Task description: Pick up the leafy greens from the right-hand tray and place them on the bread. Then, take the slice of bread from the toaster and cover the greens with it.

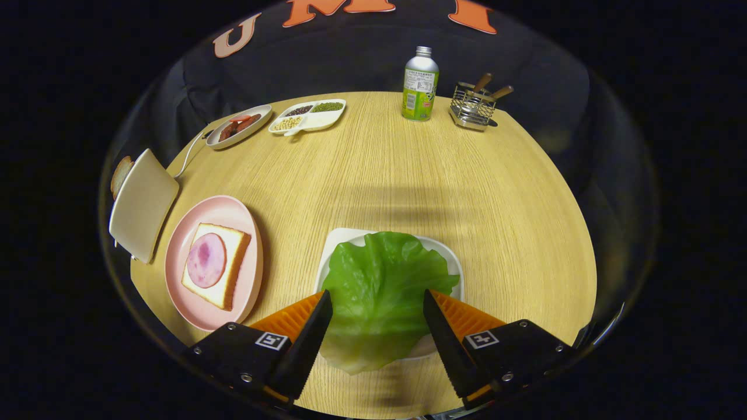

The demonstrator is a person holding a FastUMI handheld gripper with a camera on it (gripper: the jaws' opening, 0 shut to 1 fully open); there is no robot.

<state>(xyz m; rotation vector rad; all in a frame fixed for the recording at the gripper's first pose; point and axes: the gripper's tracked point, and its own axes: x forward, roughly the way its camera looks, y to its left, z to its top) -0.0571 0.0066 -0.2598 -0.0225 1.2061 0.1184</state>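
Gripper view: round wooden table takes up most of the scene, grain running away from the fingers. Gripper hangs low over the near edge, jaws spread wide, nothing pinched; whether either fingertip touches the leaf, cannot tell. Lettuce lies between the fingers, one big green leaf with a pale stem end hanging past the near rim of its white tray; the leaf covers most of that tray. Left of the fingers sits a pink plate with a bread slice on it, and a round pink ham slice on the bread. Farther left, just beyond the plate, stands a cream toaster, with the brown edge of a toast slice showing at its far side; a white cord runs from it toward the back. Well beyond the fingers to the left, an oval dish holds reddish sausage pieces, and beside it a divided dish holds dark, green and pale beans in separate compartments. Far ahead and slightly right stands a can, silver top, green and white label, print too small to read. Right of the can, a wire rack holds tools with wooden handles. Gripper body carries two square black-and-white markers, one by each finger.
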